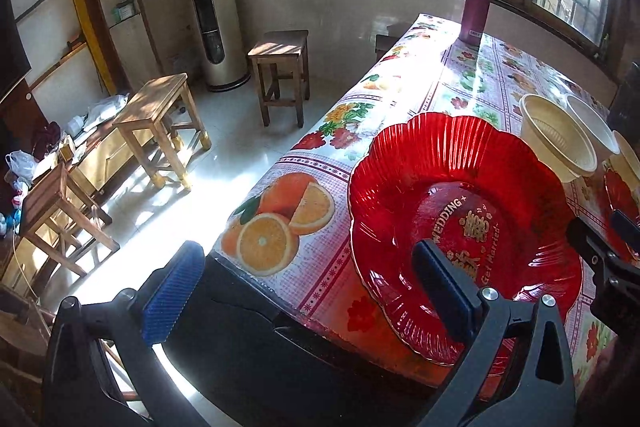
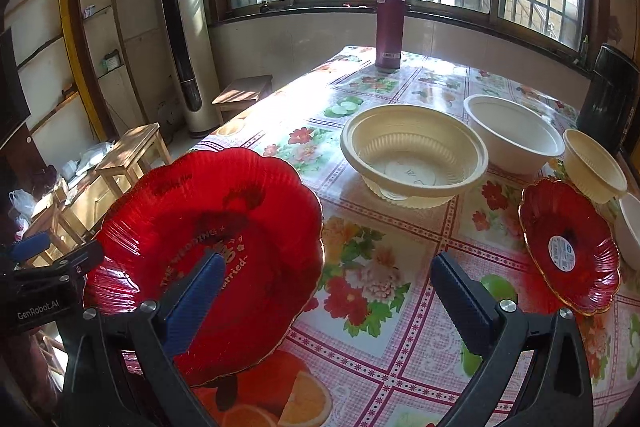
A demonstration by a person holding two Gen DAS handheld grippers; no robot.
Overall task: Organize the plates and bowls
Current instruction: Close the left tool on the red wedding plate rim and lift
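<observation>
Left gripper (image 1: 308, 291): jaws spread wide, holding nothing; its right finger hangs over the large red plate's near rim, its left finger is off the table edge, over the floor.
Right gripper (image 2: 324, 291): jaws also wide apart and empty; its left finger overlaps the large plate, its right finger is over bare tablecloth.
Large red plate (image 2: 208, 243): scalloped, gold "wedding" lettering, lying at the near left corner of the table with its rim close to or past the edge.
Small red plate (image 2: 570, 247): same style, well apart to the right, just beside the small cream bowl (image 2: 594, 165).
Bowls: a ribbed cream bowl (image 2: 414, 157) mid-table, a white bowl (image 2: 514, 133) just behind it.
Step in hand, as I judge it: picking up the large plate, probably to stack the two plates.
Doing it well: straddle the rim with one finger above and one below, close firmly, lift level; thin glossy plastic may slip.
In the way: the ribbed bowl sits near the path between plates; the maroon flask (image 2: 390, 23) stands far back, no obstacle.
Table (image 2: 400, 347): floral oilcloth, glare from the windows.
</observation>
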